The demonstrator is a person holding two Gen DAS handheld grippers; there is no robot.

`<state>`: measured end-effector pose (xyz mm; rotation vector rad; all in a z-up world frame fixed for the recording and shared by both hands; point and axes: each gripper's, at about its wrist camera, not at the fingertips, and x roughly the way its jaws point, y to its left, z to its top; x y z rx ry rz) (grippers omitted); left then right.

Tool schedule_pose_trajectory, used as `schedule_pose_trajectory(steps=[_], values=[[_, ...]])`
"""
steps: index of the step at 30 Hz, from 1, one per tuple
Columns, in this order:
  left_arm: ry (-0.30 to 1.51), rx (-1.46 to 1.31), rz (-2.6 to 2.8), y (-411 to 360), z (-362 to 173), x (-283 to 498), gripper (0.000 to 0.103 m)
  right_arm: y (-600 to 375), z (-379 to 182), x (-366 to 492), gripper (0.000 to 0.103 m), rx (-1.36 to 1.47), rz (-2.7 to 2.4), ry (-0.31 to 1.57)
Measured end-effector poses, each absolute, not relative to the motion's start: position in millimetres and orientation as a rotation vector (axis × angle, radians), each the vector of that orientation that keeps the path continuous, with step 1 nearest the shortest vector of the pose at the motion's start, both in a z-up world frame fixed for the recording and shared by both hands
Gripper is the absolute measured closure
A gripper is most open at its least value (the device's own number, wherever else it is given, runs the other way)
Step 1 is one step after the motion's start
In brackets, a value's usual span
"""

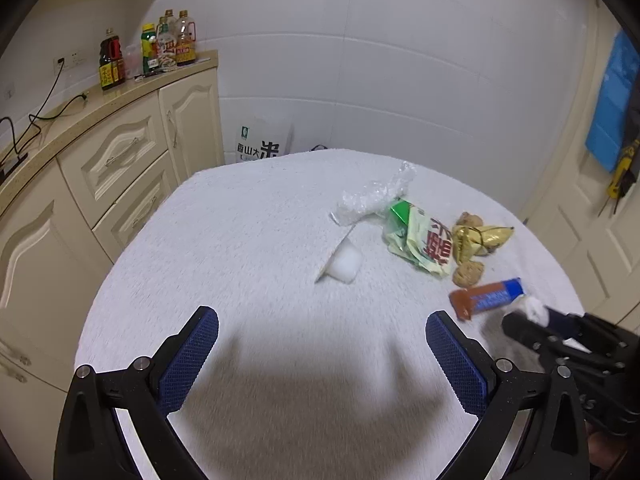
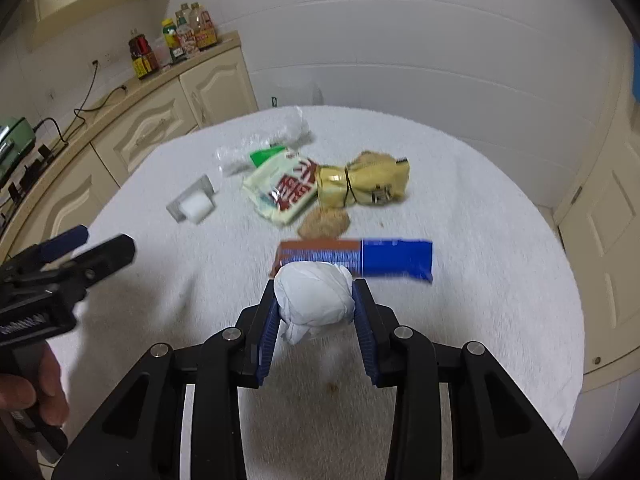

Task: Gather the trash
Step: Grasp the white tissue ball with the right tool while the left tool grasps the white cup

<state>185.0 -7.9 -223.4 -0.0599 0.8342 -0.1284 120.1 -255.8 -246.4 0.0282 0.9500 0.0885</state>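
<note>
My right gripper (image 2: 314, 300) is shut on a crumpled white tissue ball (image 2: 314, 296), held just above the white cloth; it also shows in the left wrist view (image 1: 534, 312). Beyond it lie a brown and blue wrapper (image 2: 356, 258), a brown crumpled lump (image 2: 324, 222), a gold wrapper (image 2: 364, 184), a green and cream snack bag (image 2: 284, 190), clear plastic film (image 2: 276, 136) and a small white cup (image 2: 196, 204). My left gripper (image 1: 322, 336) is open and empty over the near cloth, well short of the white cup (image 1: 344, 264).
The round table has a white fluffy cloth (image 1: 260, 220). Cream cabinets (image 1: 132, 160) with a counter, sauce bottles (image 1: 168, 40) and cables stand to the left. A rice bag (image 1: 260, 144) leans on the tiled wall. A door (image 2: 600, 200) is on the right.
</note>
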Motion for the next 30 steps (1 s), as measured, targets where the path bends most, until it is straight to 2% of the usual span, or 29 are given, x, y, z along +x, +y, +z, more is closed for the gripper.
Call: schedule_pose_trajectory(steps=[9, 11, 12, 13, 15, 17, 24, 30], values=[[0.893, 0.007, -0.123, -33, -258, 273, 0.001, -262, -243, 151, 0.067, 0.062, 0.109, 0.934], [0.903, 0.025, -0.127, -38, -266, 288, 0.006, -266, -242, 152, 0.067, 0.070, 0.105, 0.932], [0.913, 0.038, -0.132, -41, -272, 296, 0.011, -269, -242, 152, 0.067, 0.071, 0.100, 0.932], [0.936, 0.042, -0.152, -44, -278, 303, 0.029, -271, -242, 152, 0.067, 0.074, 0.096, 0.932], [0.923, 0.039, -0.172, -44, -281, 303, 0.043, -276, -241, 150, 0.067, 0.079, 0.084, 0.931], [0.923, 0.029, -0.200, -43, -280, 302, 0.075, -281, -239, 147, 0.067, 0.086, 0.071, 0.928], [0.915, -0.016, -0.221, -40, -272, 291, 0.084, -291, -228, 129, 0.067, 0.108, 0.047, 0.902], [0.849, -0.028, -0.231, -47, -249, 262, 0.084, -297, -211, 105, 0.067, 0.120, 0.029, 0.860]])
